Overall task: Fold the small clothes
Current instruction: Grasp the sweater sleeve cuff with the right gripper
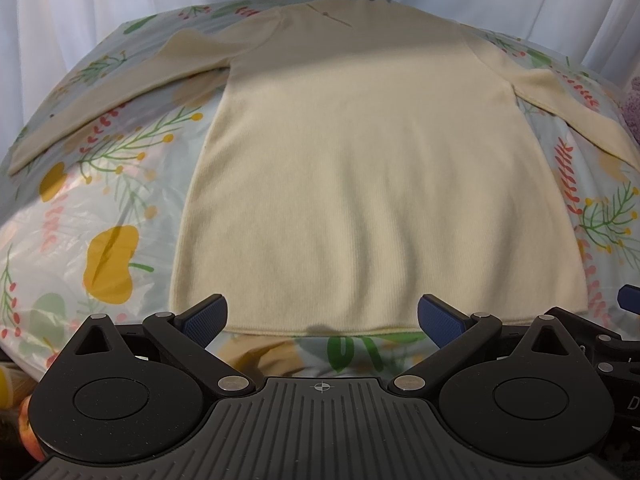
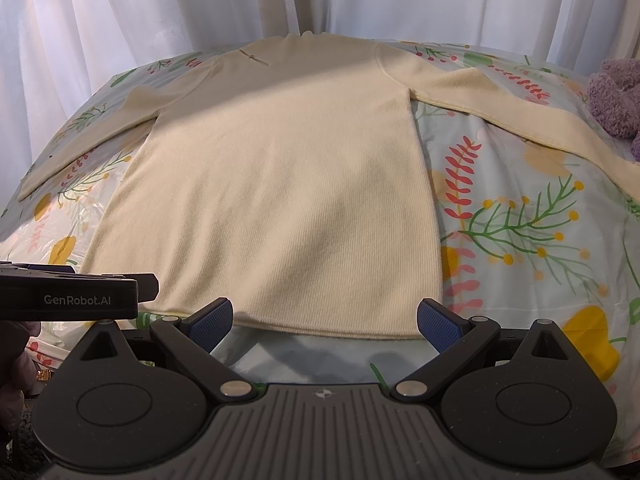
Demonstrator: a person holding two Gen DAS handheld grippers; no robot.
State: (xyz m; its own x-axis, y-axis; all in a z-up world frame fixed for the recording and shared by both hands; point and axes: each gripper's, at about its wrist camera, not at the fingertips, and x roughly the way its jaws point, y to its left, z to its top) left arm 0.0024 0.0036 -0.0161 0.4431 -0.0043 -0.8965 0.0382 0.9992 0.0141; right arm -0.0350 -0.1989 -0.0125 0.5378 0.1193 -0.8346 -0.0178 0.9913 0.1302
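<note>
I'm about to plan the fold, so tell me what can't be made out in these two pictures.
- Cream ribbed knit sweater: right sleeve end runs off the right wrist view's edge.
- Fuzzy purple item: cut off at that edge, unidentifiable.
- Small mark near collar: too small to read.
- Floral tablecloth: near edge hidden behind right gripper and left gripper.

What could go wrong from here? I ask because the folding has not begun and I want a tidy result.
The tablecloth looks plastic-covered and slick, so the cream sweater may slide when its hem is lifted. Both the left gripper and the right gripper hang open at the hem; pinching low might catch the cover too. The right sleeve ends near the purple plush item and may drag it.
</note>
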